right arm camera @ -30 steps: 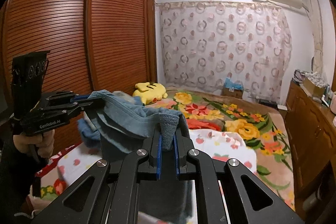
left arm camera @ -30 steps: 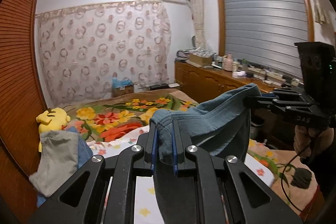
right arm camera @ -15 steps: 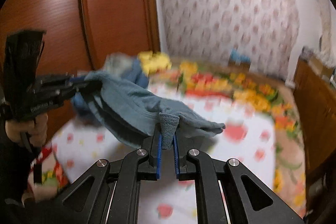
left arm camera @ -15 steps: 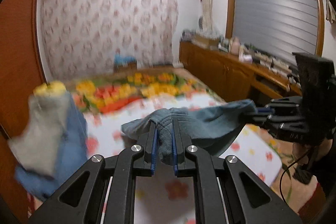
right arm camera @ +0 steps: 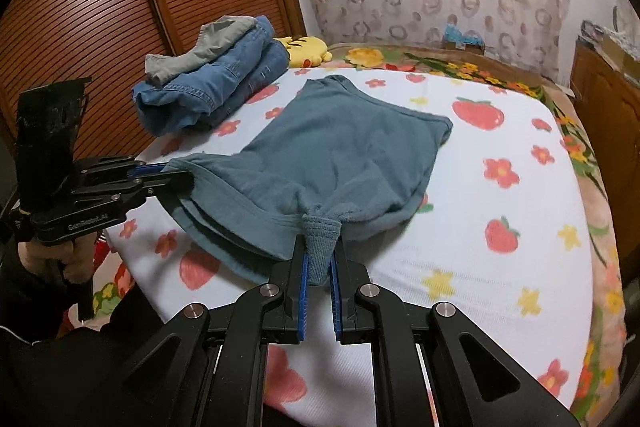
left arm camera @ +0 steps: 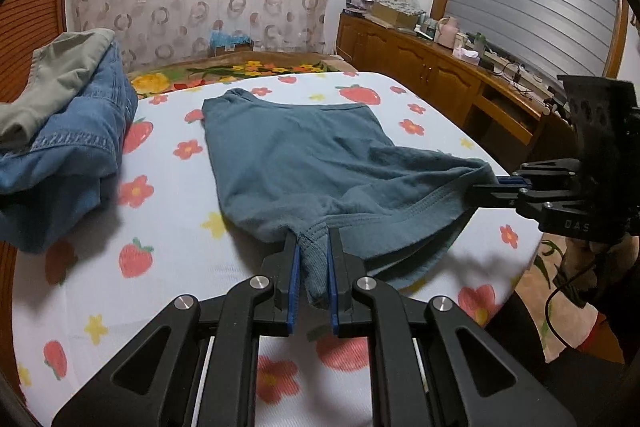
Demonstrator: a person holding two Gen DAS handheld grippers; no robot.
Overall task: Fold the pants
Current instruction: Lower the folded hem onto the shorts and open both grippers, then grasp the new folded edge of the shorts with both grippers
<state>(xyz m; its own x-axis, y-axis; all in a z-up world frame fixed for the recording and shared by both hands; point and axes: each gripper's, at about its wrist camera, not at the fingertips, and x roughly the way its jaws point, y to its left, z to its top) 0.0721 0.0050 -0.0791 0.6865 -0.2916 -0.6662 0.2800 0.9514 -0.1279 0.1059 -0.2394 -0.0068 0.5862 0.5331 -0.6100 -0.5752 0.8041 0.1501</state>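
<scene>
Teal-blue short pants (left arm camera: 304, 155) lie spread on a white bed sheet with strawberry and flower print (left arm camera: 152, 227); they also show in the right wrist view (right arm camera: 340, 147). My left gripper (left arm camera: 312, 247) is shut on one near corner of the waistband. My right gripper (right arm camera: 320, 247) is shut on the other near corner. Each gripper shows in the other's view, the right gripper (left arm camera: 492, 183) at the right and the left gripper (right arm camera: 160, 175) at the left. The near edge is held slightly off the sheet; the far end rests flat.
A stack of folded clothes, blue jeans (right arm camera: 216, 87) with a grey garment (right arm camera: 208, 47) on top, sits at the sheet's far left. A yellow plush toy (right arm camera: 306, 49) lies behind it. A wooden wardrobe (right arm camera: 100, 7) stands left, a wooden cabinet (left arm camera: 432, 75) right.
Both grippers have come down from mid-air toward the bed with the pants. The pants hung bunched between them before; they now lie spread on the sheet.
</scene>
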